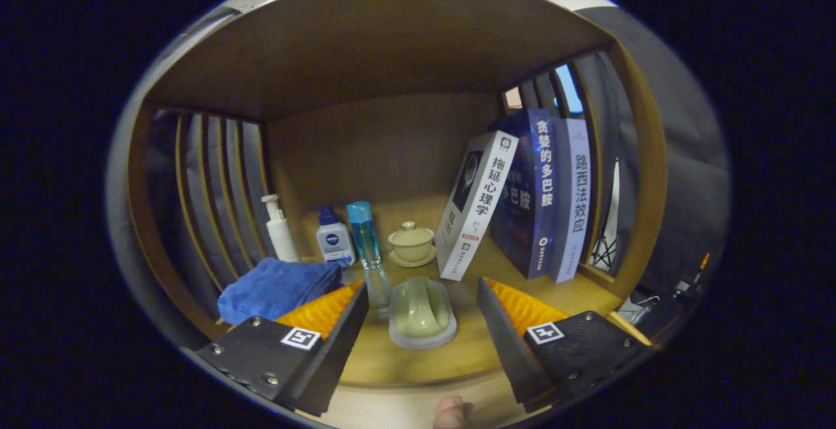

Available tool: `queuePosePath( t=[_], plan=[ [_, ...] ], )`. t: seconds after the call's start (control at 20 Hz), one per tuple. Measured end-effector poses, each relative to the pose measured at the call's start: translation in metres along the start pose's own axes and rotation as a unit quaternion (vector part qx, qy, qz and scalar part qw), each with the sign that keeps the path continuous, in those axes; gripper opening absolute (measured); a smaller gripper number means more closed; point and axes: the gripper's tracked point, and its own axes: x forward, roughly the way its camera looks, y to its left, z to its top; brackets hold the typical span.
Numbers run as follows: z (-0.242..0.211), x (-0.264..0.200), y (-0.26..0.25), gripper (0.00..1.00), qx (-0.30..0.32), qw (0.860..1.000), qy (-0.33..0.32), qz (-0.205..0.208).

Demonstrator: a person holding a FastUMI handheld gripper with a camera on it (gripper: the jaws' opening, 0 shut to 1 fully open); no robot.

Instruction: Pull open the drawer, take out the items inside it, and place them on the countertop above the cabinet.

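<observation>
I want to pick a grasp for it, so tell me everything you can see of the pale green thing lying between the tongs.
The pale green piece looks glazed, like ceramic or stone, with rounded lobes and a groove down its middle. It lies flat on a light grey oval base on the wooden shelf, just ahead of and between the open tongs, touching neither finger. A clear bottle with a blue cap stands close beside it; whether they touch is unclear. Beyond it sits a lidded cup on a saucer.
</observation>
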Motion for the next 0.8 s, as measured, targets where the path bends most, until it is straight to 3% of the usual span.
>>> queuePosePath(
  t=[0.35,0.8],
  plan=[
    [0.023,-0.090,0.011,0.99,0.003,1.000,-0.010,0.024],
    [0.006,-0.237,0.007,0.99,-0.031,0.998,-0.043,0.035]
  ],
)
